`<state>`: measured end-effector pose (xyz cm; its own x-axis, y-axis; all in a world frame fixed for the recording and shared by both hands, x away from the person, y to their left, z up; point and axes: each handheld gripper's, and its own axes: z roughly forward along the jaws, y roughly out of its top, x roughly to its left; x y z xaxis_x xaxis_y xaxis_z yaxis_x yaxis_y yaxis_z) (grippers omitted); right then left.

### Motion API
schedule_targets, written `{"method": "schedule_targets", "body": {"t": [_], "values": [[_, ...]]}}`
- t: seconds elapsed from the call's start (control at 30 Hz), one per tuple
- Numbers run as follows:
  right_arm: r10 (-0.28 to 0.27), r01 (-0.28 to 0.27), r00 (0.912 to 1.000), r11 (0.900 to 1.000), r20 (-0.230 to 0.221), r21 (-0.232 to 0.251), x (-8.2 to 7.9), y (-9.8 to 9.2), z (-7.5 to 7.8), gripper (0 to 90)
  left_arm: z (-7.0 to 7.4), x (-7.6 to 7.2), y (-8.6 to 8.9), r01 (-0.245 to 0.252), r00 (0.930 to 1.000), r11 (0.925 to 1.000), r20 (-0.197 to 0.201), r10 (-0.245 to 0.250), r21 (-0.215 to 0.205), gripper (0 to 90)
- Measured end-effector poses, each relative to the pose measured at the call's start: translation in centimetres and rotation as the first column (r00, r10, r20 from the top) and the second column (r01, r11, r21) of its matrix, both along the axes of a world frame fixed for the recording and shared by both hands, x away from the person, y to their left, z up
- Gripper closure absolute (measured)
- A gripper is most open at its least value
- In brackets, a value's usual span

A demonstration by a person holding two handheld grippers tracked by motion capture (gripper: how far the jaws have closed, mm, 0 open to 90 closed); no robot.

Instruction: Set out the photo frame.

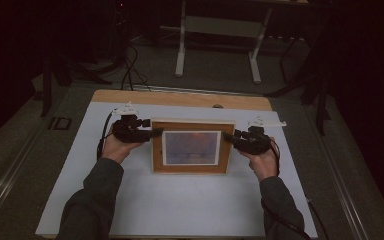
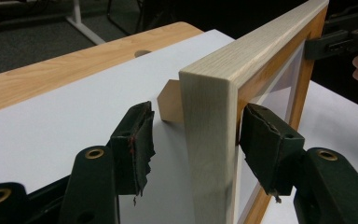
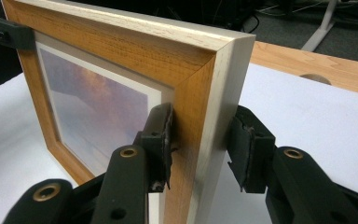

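I see a wooden picture frame [image 1: 192,146] standing upright at the centre of the white desk [image 1: 180,200], long axis left to right, its picture facing me. My left hand-held gripper [image 2: 193,140] straddles its left edge, released; my right hand-held gripper [image 3: 200,140] clamps its right edge.

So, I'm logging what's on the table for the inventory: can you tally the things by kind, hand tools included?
Picture frame: 1
Handheld grippers: 2, left gripper and right gripper
White sheet covering the tabletop: 1
Small white items at the sheet's far edge, too small to identify: 2
Total: 6
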<state>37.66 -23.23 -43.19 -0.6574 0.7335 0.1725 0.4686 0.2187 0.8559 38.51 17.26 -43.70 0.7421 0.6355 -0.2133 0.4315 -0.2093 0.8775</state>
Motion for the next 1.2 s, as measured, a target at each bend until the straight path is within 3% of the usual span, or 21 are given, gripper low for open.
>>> {"method": "schedule_targets", "body": {"t": [0.33, 0.5, 1.03, 1.2], "values": [[0.001, -0.001, 1.0000, 1.000, -0.003, -0.021, -0.3, -0.2, -0.2, 55.7, -0.2, -0.8, 0.7, -0.006, 0.9999, 0.9997, 0.012, 0.006, -0.022, 45.2], [0.006, -0.006, 1.0000, 1.000, -0.007, -0.018, -0.4, -0.5, -0.2, 53.3, -0.4, -1.3, 1.1, -0.007, 1.0000, 0.9987, -0.003, 0.007, -0.050, 45.1], [0.016, -0.018, 0.9993, 0.998, -0.033, -0.062, -1.0, -1.4, 0.0, 53.4, 0.1, -2.8, 2.6, -0.056, 0.9984, 0.9979, -0.006, 0.056, -0.031, 46.1], [0.014, -0.017, 0.9990, 0.997, -0.043, -0.076, -1.1, -1.7, -0.2, 55.9, 0.3, -3.2, 3.2, -0.101, 0.9948, 0.9947, -0.014, 0.101, -0.015, 47.2]]}}
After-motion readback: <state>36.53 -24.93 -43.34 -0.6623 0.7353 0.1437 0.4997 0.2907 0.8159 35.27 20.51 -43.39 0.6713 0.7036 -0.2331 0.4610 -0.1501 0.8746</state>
